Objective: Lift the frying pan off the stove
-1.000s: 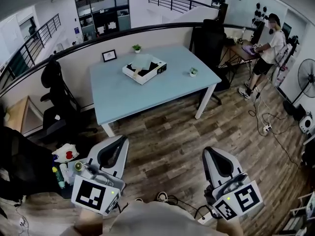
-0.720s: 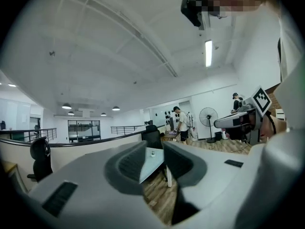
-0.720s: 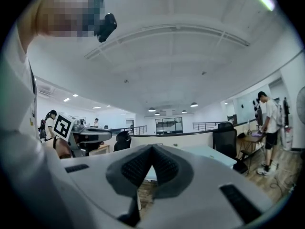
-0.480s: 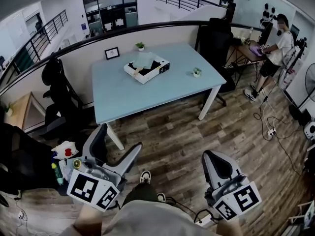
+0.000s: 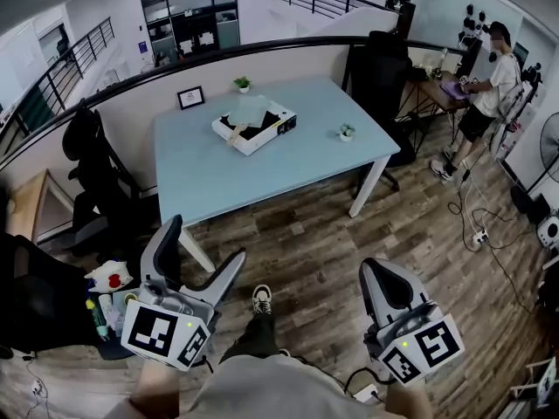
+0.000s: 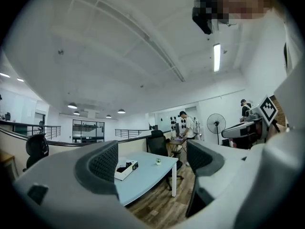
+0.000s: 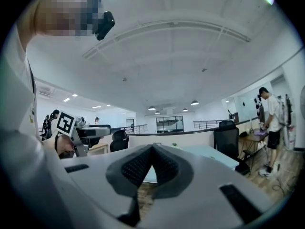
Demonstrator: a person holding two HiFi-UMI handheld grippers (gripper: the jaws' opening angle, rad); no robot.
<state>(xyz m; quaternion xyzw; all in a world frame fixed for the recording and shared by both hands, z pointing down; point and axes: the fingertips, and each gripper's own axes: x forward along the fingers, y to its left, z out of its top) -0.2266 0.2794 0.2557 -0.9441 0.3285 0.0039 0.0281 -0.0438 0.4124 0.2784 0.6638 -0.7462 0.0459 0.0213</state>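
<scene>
While both point level, left tongs [image 5: 203, 244] just opened wide, empty, right tongs [image 5: 377, 271] closed.

Left tool [image 5: 203, 243] wide apart, right tool [image 5: 377, 271] closed, both over wood floor [image 5: 306, 234] near blue table [image 5: 201, 164]

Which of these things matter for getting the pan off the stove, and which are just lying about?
For the job: frying pan, stove under it, blue table, left gripper (open), right gripper (shut).
Just lying about: two potted plants, picture frame, black office chair, standing fan.
</scene>
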